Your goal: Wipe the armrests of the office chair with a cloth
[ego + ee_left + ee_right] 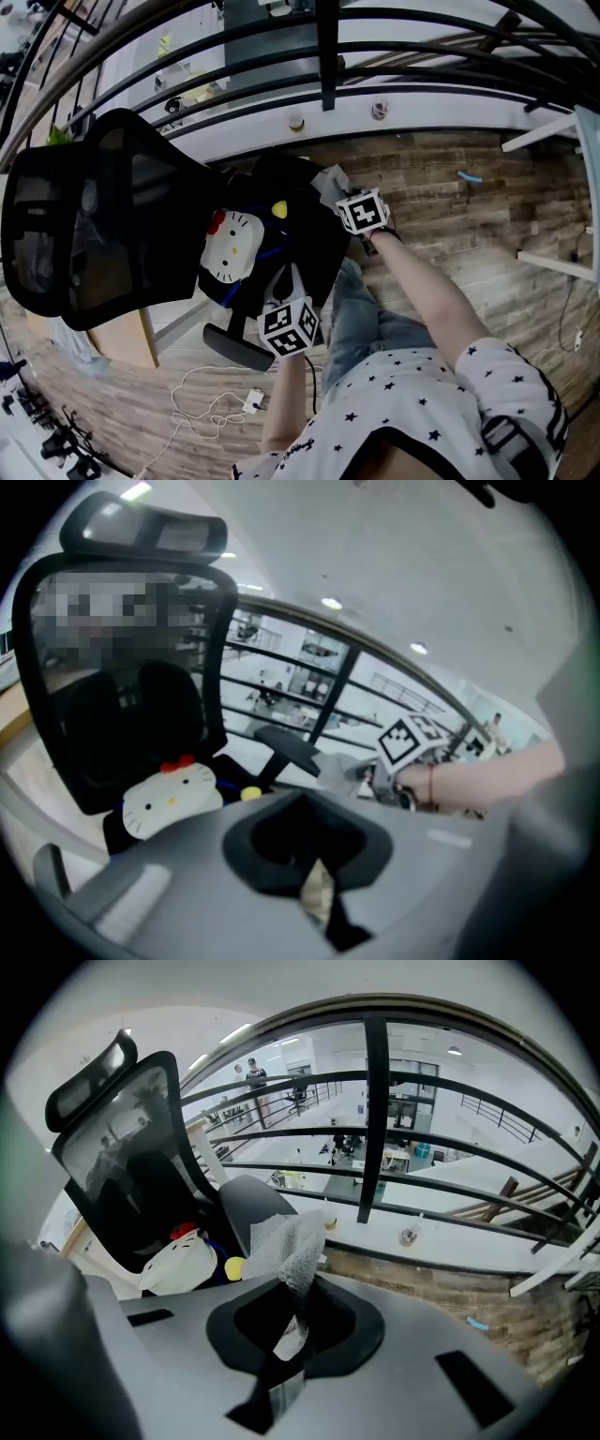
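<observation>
Right gripper view: right tool pinches cloth, long axis forward; left tool closed.

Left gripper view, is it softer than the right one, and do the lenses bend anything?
Left gripper view: soft, smeared all over, the plush toy included. Right gripper view: sharper, the cloth weave shows. Head view: the railing bows strongly.

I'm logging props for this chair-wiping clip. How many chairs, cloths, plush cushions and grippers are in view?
Black mesh office chair: 1
White textured cloth: 1
White cat-face plush cushion: 1
Hand-held grippers: 2 (left gripper, right gripper)
Total: 5
</observation>
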A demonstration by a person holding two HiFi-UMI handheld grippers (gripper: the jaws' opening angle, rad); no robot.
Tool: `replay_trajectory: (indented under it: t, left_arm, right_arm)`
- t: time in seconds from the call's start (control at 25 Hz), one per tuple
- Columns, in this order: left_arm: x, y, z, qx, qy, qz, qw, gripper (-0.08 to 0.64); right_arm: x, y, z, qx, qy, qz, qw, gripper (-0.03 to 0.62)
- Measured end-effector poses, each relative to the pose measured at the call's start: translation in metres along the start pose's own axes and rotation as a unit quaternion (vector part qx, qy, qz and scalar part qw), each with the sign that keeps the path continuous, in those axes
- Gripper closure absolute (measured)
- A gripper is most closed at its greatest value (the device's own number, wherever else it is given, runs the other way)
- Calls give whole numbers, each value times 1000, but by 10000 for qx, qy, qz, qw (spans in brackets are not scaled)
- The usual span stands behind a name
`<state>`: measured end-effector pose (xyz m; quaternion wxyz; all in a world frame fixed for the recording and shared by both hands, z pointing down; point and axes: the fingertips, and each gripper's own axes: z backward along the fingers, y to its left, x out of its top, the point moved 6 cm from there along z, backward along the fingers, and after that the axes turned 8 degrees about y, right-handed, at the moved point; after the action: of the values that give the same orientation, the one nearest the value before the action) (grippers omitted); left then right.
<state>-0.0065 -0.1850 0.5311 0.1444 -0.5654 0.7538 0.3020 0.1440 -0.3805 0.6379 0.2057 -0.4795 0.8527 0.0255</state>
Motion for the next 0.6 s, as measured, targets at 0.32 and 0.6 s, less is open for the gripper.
replay_trajectory:
  t: [0.32,0.6]
  left_arm:
    - [1,-7,12,28,-150,-19,9999,554]
    - [-4,-18,29,-11,-255,-51,9997,554]
  right_arm:
    - [1,11,32,305,-398,0,9987,560]
    - [-5,24,72,591,-792,68,9951,560]
